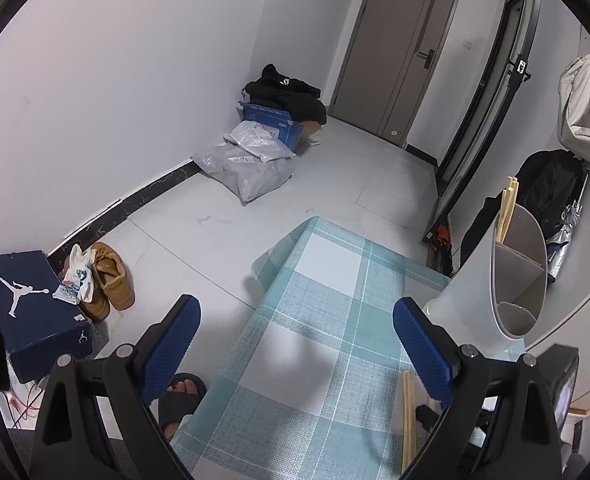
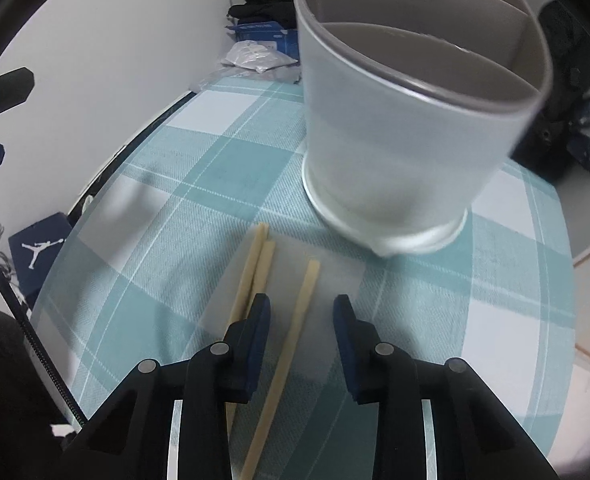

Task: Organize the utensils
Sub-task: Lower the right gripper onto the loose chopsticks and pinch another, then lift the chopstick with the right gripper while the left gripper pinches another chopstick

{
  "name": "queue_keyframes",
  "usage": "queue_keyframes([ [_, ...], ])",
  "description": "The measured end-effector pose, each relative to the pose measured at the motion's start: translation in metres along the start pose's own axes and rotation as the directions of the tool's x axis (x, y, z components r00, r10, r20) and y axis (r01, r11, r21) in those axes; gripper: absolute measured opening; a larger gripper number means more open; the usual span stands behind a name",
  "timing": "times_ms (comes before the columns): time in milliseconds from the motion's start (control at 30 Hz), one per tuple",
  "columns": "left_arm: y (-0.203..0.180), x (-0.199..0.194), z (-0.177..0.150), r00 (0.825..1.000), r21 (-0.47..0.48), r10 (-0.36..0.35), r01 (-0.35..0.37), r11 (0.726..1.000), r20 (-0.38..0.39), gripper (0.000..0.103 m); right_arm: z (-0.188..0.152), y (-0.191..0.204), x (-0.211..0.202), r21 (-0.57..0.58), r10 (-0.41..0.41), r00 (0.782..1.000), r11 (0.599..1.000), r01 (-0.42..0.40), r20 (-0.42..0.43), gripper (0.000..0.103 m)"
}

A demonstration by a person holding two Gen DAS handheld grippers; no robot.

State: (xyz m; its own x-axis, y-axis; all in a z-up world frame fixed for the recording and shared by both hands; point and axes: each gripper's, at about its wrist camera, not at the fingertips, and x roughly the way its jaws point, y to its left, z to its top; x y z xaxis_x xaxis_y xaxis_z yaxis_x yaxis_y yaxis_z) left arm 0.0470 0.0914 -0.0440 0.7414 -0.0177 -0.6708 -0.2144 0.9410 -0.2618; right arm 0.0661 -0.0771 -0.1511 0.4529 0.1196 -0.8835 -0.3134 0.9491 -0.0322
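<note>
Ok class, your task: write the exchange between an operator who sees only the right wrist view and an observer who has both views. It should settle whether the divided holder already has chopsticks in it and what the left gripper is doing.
Operator: From my view the holder looks empty. Is anything in it?
Observer: Yes. The left wrist view shows pale chopsticks standing in the compartment farthest from that camera, with their ends above the rim.
Operator: Is the left gripper carrying one?
Observer: No. It is open above the table edge, with nothing between its fingers.
</note>
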Motion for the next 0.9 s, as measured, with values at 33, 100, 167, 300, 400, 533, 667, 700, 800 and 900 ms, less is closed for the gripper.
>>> queue_keyframes([
  [33, 0.001, 0.0, 0.0, 1.0, -0.004, -0.004, 0.004, 1.0, -0.004, 0.095, 0.002, 0.0, 0.001, -0.007, 0.001, 1.0, 1.0, -0.001, 0.002, 0.032],
  [100, 0.002, 0.001, 0.0, 1.0, -0.003, -0.003, 0.003, 1.0, -0.009, 0.095, 0.006, -0.001, 0.004, -0.017, 0.007, 1.0, 1.0, -0.007, 0.004, 0.03],
  [167, 0.003, 0.002, 0.0, 1.0, -0.003, 0.001, -0.001, 1.0, -0.009, 0.095, 0.009, -0.002, 0.005, -0.027, 0.02, 1.0, 0.999, -0.02, -0.003, 0.022],
  [300, 0.003, 0.004, -0.001, 1.0, -0.006, -0.008, 0.008, 1.0, -0.023, 0.095, 0.007, -0.013, 0.002, -0.003, 0.09, 0.996, 0.996, -0.09, -0.024, 0.006],
  [400, 0.0, 0.007, -0.005, 0.999, 0.012, -0.019, 0.02, 1.0, -0.042, 0.095, 0.001, -0.024, -0.003, 0.032, 0.112, 0.993, 0.993, -0.112, -0.025, 0.005],
  [533, -0.008, 0.014, -0.012, 0.993, 0.058, -0.058, 0.065, 0.996, -0.105, 0.095, -0.006, -0.042, -0.015, 0.104, 0.155, 0.988, 0.983, -0.154, -0.003, 0.005],
  [667, -0.019, 0.025, -0.025, 0.976, 0.106, -0.09, 0.112, 0.988, -0.2, 0.095, -0.01, -0.066, -0.024, 0.226, 0.221, 0.975, 0.948, -0.224, 0.041, 0.005],
  [700, -0.024, 0.027, -0.03, 0.971, 0.129, -0.089, 0.12, 0.984, -0.222, 0.095, -0.012, -0.073, -0.025, 0.262, 0.239, 0.97, 0.933, -0.245, 0.055, 0.005],
  [800, -0.039, 0.03, -0.042, 0.962, 0.209, -0.07, 0.128, 0.969, -0.264, 0.095, -0.018, -0.094, -0.028, 0.36, 0.296, 0.95, 0.879, -0.312, 0.101, 0.005],
  [900, -0.05, 0.03, -0.049, 0.953, 0.267, -0.052, 0.135, 0.954, -0.298, 0.095, -0.024, -0.11, -0.026, 0.44, 0.34, 0.929, 0.818, -0.37, 0.147, 0.005],
])
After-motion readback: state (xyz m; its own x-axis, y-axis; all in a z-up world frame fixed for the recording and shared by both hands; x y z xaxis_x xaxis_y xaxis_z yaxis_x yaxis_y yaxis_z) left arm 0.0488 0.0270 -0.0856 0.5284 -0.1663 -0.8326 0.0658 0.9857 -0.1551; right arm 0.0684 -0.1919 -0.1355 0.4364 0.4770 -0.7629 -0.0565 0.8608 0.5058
